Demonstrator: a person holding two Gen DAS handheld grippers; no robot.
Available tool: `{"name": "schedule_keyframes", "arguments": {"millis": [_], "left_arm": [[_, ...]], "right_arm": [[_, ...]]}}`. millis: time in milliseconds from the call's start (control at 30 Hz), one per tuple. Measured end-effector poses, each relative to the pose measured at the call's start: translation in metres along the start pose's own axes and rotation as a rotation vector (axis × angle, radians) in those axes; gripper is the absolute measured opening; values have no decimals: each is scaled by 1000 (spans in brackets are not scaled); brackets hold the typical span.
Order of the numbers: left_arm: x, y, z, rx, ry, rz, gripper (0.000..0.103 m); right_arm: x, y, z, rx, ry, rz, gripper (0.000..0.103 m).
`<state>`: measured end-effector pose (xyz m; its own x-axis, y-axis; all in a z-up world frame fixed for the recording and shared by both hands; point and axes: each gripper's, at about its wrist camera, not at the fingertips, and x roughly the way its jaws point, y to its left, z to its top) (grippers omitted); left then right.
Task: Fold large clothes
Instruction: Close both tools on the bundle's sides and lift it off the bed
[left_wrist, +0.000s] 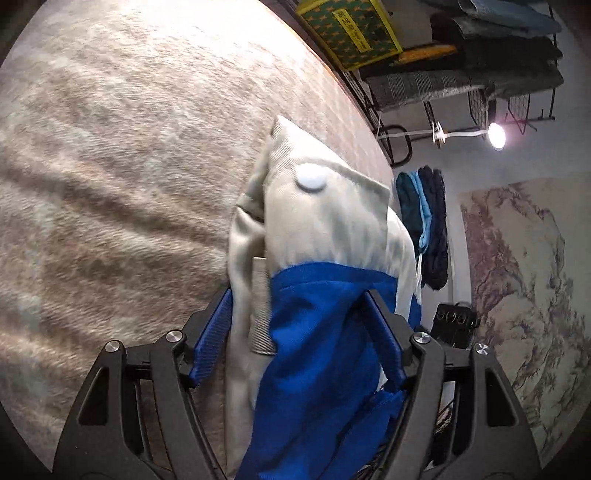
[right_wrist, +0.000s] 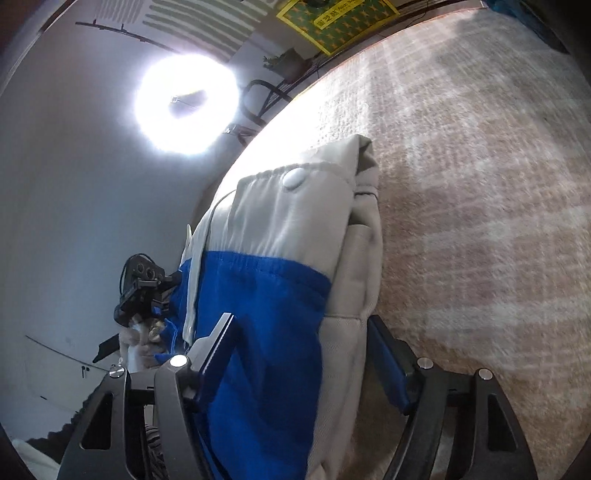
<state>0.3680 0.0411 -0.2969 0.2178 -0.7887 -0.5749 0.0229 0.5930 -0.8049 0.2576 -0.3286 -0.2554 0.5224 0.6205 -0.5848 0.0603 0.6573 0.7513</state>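
A beige and blue jacket (left_wrist: 325, 221) with a white snap button (left_wrist: 311, 178) lies bunched on a beige plush cover (left_wrist: 110, 184). My left gripper (left_wrist: 297, 295) stands wide, its blue pads on either side of the folded cloth, which fills the gap without being visibly pinched. In the right wrist view the same jacket (right_wrist: 288, 229) and its button (right_wrist: 293, 178) run up between the wide jaws of my right gripper (right_wrist: 301, 317) over the cover (right_wrist: 480, 221). To its left, a hand holds the left gripper (right_wrist: 142, 291) at the jacket's far edge.
A green mat with a yellow border (left_wrist: 351, 33) and a wire rack of folded clothes (left_wrist: 480, 74) stand past the cover's edge. Dark and blue clothes (left_wrist: 424, 221) lie beside a patterned rug (left_wrist: 517, 277). A ring light (right_wrist: 184, 103) glares at the left.
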Motion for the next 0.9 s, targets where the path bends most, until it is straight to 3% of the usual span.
{"name": "schedule_keyframes", "arguments": {"millis": [200,367,467,667,900], "left_arm": [[9,-14,-4,47,7,61,59],[10,-28,-13,82,-33,120,46],[9,-42,-19,129,-65,176,40],[-1,-82,-37,266,-125,267,35],[-9,-128,-60,385,-167,272,32]], "right_arm": [[11,8,1,11,-11,-31,61],[21,26,1,-44,-9,-95,41],[21,46,1,-116,-19,-154,35],[14,88,1,-239,-45,-233,31],[-3,119,-11,-341,-82,-263,29]]}}
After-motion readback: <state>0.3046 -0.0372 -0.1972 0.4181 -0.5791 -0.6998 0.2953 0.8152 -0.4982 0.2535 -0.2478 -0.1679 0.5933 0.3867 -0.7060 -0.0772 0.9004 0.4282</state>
